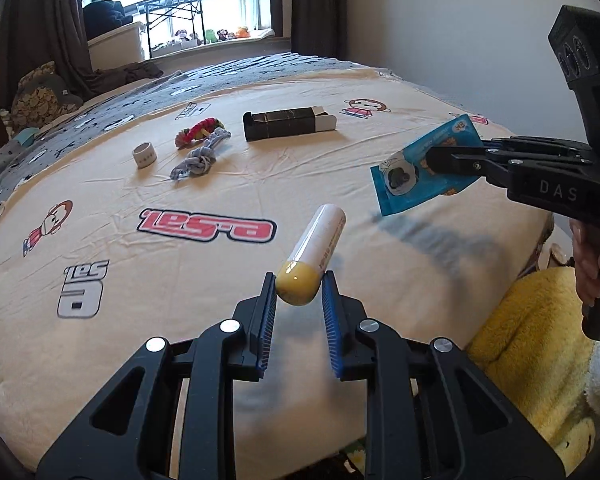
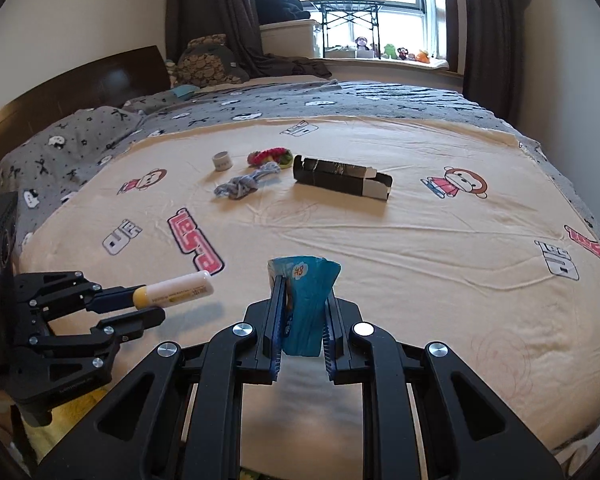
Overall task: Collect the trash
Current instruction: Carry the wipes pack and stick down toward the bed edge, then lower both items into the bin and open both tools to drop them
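Left wrist view shows the left gripper [image 1: 299, 294] with its jaws clenched on the yellow cap end of a white tube [image 1: 315, 256], which sticks out forward and up, lifted clear of the bed [image 1: 204, 184]. Off to the side, the right gripper [image 1: 436, 160] pinches a blue wrapper [image 1: 400, 184] in mid-air above the cream blanket, a hand [image 1: 592, 264] around its grip.

From the right wrist view, the blue wrapper [image 2: 306, 300] stands crumpled between the right gripper [image 2: 302, 312] jaws, which are drawn in tight against it. The left gripper [image 2: 148, 306] carries the tube [image 2: 178, 288] roughly level, near the bed's front edge.

Further back on the blanket lie a black carton [image 2: 340, 178] with one end flap open, a grey knotted rope [image 2: 240, 186], a pink and green braided ring [image 2: 270, 157] just behind it, and a small white roll [image 2: 221, 161], all well apart from both grippers.
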Motion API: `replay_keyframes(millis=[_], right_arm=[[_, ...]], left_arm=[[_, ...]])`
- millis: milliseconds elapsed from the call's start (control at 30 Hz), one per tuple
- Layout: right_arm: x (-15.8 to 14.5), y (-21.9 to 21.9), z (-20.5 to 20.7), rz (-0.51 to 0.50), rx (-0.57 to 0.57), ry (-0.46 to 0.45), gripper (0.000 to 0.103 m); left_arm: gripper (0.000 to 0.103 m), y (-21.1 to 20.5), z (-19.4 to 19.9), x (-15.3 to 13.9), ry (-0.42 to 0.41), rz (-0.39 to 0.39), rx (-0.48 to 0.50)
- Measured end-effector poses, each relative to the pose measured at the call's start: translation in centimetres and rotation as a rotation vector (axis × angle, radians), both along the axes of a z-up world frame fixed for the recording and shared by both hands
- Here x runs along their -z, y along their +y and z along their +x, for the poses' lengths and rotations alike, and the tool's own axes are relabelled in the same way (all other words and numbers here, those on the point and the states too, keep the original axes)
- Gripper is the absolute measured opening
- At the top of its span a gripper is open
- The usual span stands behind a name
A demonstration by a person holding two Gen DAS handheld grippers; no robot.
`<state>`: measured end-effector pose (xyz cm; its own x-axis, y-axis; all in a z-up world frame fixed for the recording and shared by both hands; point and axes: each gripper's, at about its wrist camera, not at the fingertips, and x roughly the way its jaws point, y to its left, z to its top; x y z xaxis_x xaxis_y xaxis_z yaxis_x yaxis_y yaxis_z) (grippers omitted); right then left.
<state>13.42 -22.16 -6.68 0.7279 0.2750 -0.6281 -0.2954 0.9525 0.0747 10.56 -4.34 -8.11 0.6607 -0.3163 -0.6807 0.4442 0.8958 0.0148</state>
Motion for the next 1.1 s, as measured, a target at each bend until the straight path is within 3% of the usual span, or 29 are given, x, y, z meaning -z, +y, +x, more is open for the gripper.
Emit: replay_keyframes(millis=[267,467,900,1100], right_arm=[[2.1,0.2,-7.5,0.023,-0.071,0.072,0.017],[5.4,1.1,-10.9,0.024,-0.109,0.187,0.017],[15.8,3.9,-10.7,-0.029,-0.111,0.499,0.017],[18.9,5.0,-9.8,-0.065,-0.079,0.566,0.018]], left_arm=[[0.021,1.1,-7.7,0.9,0.038,-0.031,0.023],[0.021,1.5,-11.3,4.5,0.157,-0.047,0.014],[0.021,0.7,-10.5,15.0,0.452,0.013,-0.011],[0.022,-0.1,-9.4,18.2,0.528,0.067,-0.055]])
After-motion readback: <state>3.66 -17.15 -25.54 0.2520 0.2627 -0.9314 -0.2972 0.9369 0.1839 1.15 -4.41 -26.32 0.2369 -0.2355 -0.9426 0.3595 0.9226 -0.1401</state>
